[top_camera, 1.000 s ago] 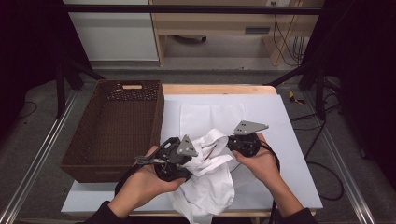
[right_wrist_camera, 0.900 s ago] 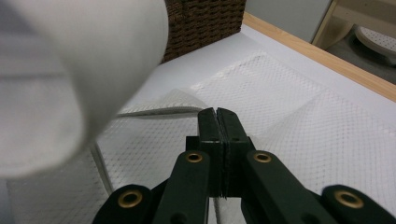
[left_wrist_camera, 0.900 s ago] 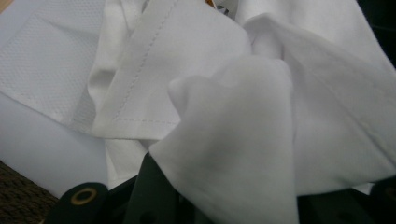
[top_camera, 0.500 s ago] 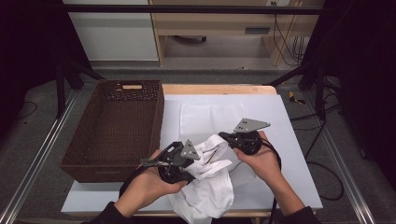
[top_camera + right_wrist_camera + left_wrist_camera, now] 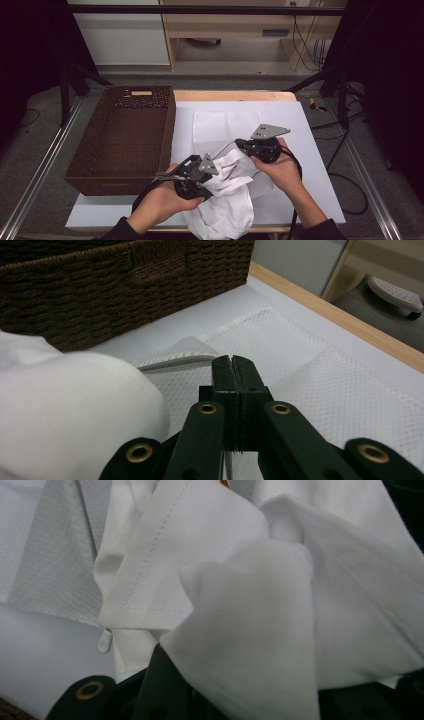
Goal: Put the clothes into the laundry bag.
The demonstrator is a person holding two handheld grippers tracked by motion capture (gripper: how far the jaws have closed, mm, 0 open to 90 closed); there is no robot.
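Setting: white-topped table point(image 5: 310, 150) with a wooden back edge, grey floor and pale cabinets behind; a person's two forearms come in from the near side.
Left gripper: left gripper point(image 5: 197, 172) sits at the near middle of the table, its jaws part-way closed with folds of the white shirt point(image 5: 225, 200) bunched between them; in the left gripper view the cloth point(image 5: 250, 630) drapes over the black jaws, so whether the pads press on it cannot be told for certain, though the fabric is gathered there and lifted.
Right gripper: right gripper point(image 5: 250, 146) is just right of the left one, jaws pressed fully together; in the right gripper view the black jaws point(image 5: 233, 372) meet face to face, and a thin edge of fabric seems caught between them, too fine to confirm.
Shirt: crumpled between the two hands, its lower part hanging over the near table edge; a stitched hem and a small button show in the left gripper view.
Mesh cloth: flat white mesh cloth point(image 5: 220, 125) lies on the table beyond the grippers, one corner curled up.
Basket: dark brown wicker basket point(image 5: 125, 135) stands at the left of the table, beside the left hand.
Writing: no brand, label or lettering can be read.
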